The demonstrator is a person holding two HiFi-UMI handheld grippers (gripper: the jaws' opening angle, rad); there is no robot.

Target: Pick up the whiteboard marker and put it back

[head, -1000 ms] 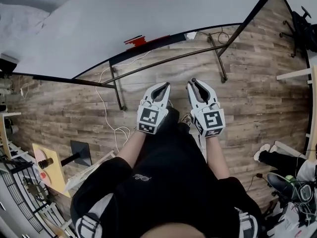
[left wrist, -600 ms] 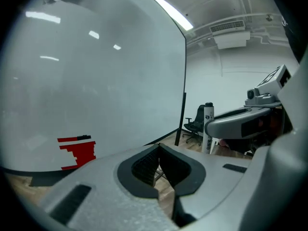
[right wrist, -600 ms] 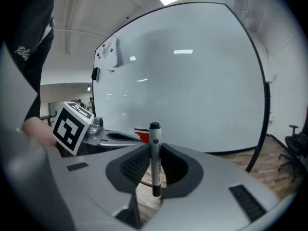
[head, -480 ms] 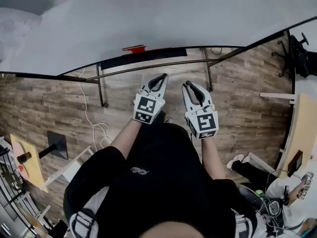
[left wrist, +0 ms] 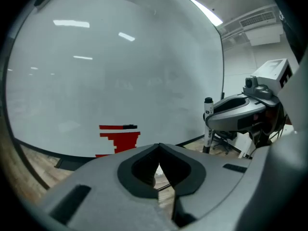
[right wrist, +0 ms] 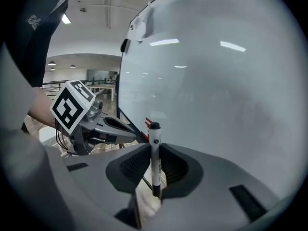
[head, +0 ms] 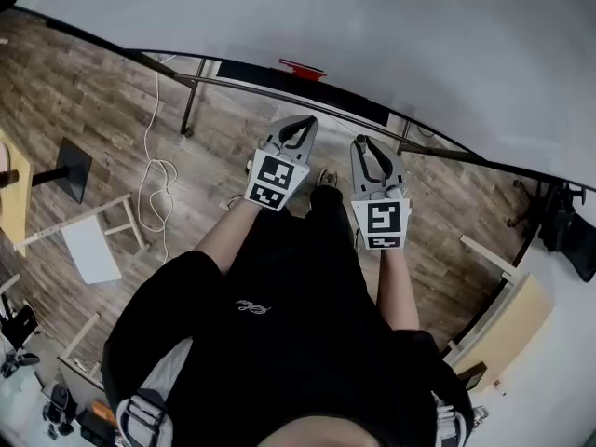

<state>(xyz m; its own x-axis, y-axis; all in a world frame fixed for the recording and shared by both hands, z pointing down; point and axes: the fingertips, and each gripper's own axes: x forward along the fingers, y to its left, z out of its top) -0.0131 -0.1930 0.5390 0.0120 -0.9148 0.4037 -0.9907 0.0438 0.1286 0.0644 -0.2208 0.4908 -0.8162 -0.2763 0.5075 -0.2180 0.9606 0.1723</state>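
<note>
A white whiteboard marker (right wrist: 155, 158) with a black cap stands upright between the jaws of my right gripper (right wrist: 154, 154), which is shut on it. From the left gripper view the same marker (left wrist: 208, 124) pokes up out of the right gripper (left wrist: 236, 112). My left gripper (left wrist: 158, 147) is shut with nothing in it. In the head view the left gripper (head: 296, 128) and right gripper (head: 372, 152) are held side by side, pointing at the lower edge of a big whiteboard (head: 419, 45). A red eraser (head: 303, 67) sits on its tray.
The whiteboard (left wrist: 110, 66) stands on a dark metal frame (head: 196, 96) over wood-pattern flooring. A white cable (head: 154, 170) trails on the floor at left. An office chair (head: 559, 222) and a light wooden desk (head: 507, 329) are at right.
Both grippers have moved together toward the whiteboard, the marker still in the right one. The head view has swung, so the board's edge and red eraser now lie closer ahead.
</note>
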